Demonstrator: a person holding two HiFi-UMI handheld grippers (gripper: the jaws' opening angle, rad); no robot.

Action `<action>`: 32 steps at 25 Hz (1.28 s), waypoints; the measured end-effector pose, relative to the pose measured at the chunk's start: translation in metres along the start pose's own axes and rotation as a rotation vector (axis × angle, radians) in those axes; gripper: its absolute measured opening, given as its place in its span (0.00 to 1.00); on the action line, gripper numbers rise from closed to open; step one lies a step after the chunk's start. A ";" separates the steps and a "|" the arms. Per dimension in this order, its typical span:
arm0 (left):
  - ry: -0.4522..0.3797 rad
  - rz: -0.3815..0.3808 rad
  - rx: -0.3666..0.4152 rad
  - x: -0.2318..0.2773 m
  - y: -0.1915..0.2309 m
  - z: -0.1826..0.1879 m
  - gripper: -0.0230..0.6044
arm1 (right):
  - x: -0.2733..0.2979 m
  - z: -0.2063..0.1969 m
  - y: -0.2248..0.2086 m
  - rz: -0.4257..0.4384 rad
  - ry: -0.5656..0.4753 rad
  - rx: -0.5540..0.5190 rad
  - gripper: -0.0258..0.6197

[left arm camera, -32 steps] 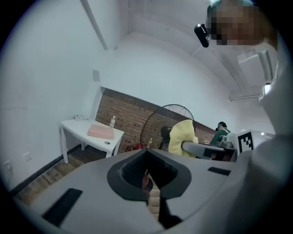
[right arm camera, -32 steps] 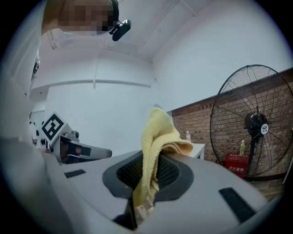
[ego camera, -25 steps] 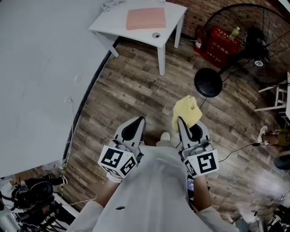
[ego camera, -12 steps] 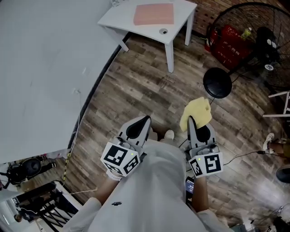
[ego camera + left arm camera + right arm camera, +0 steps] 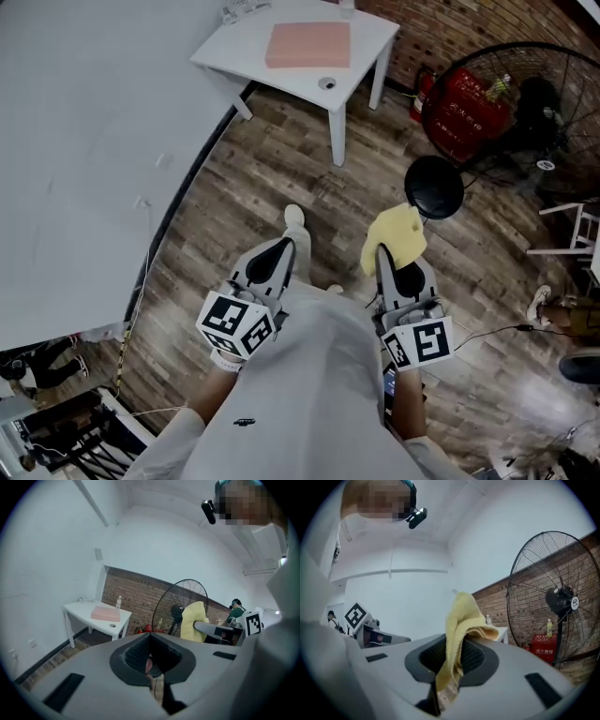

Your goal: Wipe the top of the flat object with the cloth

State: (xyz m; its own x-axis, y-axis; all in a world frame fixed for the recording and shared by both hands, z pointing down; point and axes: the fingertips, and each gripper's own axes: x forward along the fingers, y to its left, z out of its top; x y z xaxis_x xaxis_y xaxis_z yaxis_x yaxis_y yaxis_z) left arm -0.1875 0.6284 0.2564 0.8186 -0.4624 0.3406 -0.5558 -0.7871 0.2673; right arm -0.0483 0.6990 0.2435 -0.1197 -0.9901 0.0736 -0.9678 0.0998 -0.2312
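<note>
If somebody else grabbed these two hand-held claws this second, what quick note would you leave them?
Right gripper: shut on the yellow cloth, held in the air over the wood floor.
Left gripper: shut, nothing between its jaws.
The pink flat object lies on the small white table, well ahead of both grippers.
Done: the cloth is in the grip.
Left: walk to the table, bring the cloth down on the pink top and wipe across it. The cloth is not yet anywhere near it.
</note>
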 end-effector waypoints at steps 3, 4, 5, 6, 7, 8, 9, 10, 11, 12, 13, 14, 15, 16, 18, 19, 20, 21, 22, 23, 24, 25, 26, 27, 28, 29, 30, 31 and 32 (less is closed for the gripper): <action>-0.021 -0.003 0.002 0.020 0.023 0.013 0.06 | 0.024 0.006 -0.006 0.006 0.001 -0.030 0.12; -0.028 -0.005 -0.003 0.027 0.032 0.017 0.06 | 0.035 0.006 -0.009 0.009 0.003 -0.041 0.12; -0.035 -0.009 -0.014 0.034 0.041 0.021 0.06 | 0.046 0.006 -0.012 0.010 0.007 -0.052 0.12; -0.041 -0.014 -0.028 0.041 0.051 0.026 0.06 | 0.059 0.006 -0.016 0.008 0.010 -0.060 0.12; -0.044 -0.018 -0.040 0.049 0.061 0.029 0.06 | 0.072 0.006 -0.020 0.005 0.013 -0.067 0.12; -0.041 -0.019 -0.050 0.058 0.072 0.031 0.06 | 0.086 0.007 -0.024 -0.001 0.015 -0.071 0.12; -0.033 -0.019 -0.059 0.068 0.084 0.033 0.06 | 0.100 0.007 -0.028 -0.009 0.017 -0.072 0.12; -0.019 -0.023 -0.068 0.080 0.095 0.034 0.06 | 0.116 0.009 -0.032 -0.018 0.020 -0.070 0.12; -0.002 -0.033 -0.071 0.094 0.106 0.038 0.06 | 0.132 0.011 -0.037 -0.029 0.023 -0.065 0.12; 0.012 -0.047 -0.066 0.107 0.116 0.045 0.06 | 0.149 0.014 -0.042 -0.040 0.025 -0.057 0.12; 0.022 -0.063 -0.052 0.120 0.125 0.056 0.06 | 0.167 0.018 -0.046 -0.049 0.027 -0.049 0.12; 0.028 -0.079 -0.033 0.134 0.135 0.069 0.06 | 0.185 0.022 -0.051 -0.056 0.029 -0.041 0.12; 0.033 -0.091 -0.014 0.148 0.145 0.082 0.06 | 0.205 0.025 -0.056 -0.062 0.034 -0.033 0.12; 0.038 -0.100 -0.001 0.162 0.157 0.096 0.06 | 0.226 0.028 -0.062 -0.069 0.041 -0.024 0.12; 0.047 -0.111 0.001 0.191 0.188 0.121 0.06 | 0.272 0.033 -0.075 -0.084 0.052 -0.001 0.12; 0.050 -0.111 -0.008 0.205 0.206 0.132 0.06 | 0.295 0.036 -0.081 -0.090 0.055 0.011 0.12; 0.054 -0.107 -0.022 0.216 0.223 0.141 0.06 | 0.316 0.039 -0.084 -0.093 0.058 0.024 0.12; 0.061 -0.104 -0.037 0.225 0.239 0.148 0.06 | 0.334 0.042 -0.085 -0.092 0.062 0.035 0.12; 0.067 -0.103 -0.049 0.231 0.252 0.153 0.06 | 0.350 0.045 -0.084 -0.089 0.066 0.042 0.12; 0.071 -0.105 -0.052 0.239 0.262 0.159 0.06 | 0.365 0.049 -0.086 -0.088 0.069 0.044 0.12; 0.070 -0.109 -0.047 0.248 0.272 0.167 0.06 | 0.380 0.052 -0.089 -0.090 0.073 0.044 0.12; 0.066 -0.114 -0.038 0.257 0.280 0.175 0.06 | 0.395 0.055 -0.093 -0.092 0.079 0.041 0.12; 0.058 -0.118 -0.032 0.265 0.288 0.184 0.06 | 0.409 0.057 -0.097 -0.093 0.086 0.037 0.12; 0.047 -0.123 -0.031 0.272 0.295 0.192 0.06 | 0.423 0.059 -0.101 -0.090 0.095 0.031 0.12; 0.036 -0.128 -0.033 0.277 0.302 0.199 0.06 | 0.435 0.061 -0.102 -0.085 0.104 0.022 0.12; 0.025 -0.131 -0.034 0.282 0.309 0.206 0.06 | 0.448 0.063 -0.104 -0.077 0.111 0.013 0.12; 0.014 -0.133 -0.031 0.287 0.317 0.213 0.06 | 0.460 0.065 -0.104 -0.068 0.115 0.003 0.12; 0.004 -0.133 -0.026 0.293 0.324 0.218 0.06 | 0.472 0.068 -0.105 -0.060 0.116 -0.005 0.12; -0.004 -0.131 -0.022 0.298 0.331 0.223 0.06 | 0.482 0.069 -0.105 -0.051 0.117 -0.011 0.12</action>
State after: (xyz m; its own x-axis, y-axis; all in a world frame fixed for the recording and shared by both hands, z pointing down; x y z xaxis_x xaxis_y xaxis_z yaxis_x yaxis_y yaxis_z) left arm -0.0956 0.1387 0.2450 0.8848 -0.3580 0.2982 -0.4474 -0.8315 0.3293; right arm 0.0112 0.2048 0.2361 -0.0944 -0.9756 0.1983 -0.9756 0.0510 -0.2134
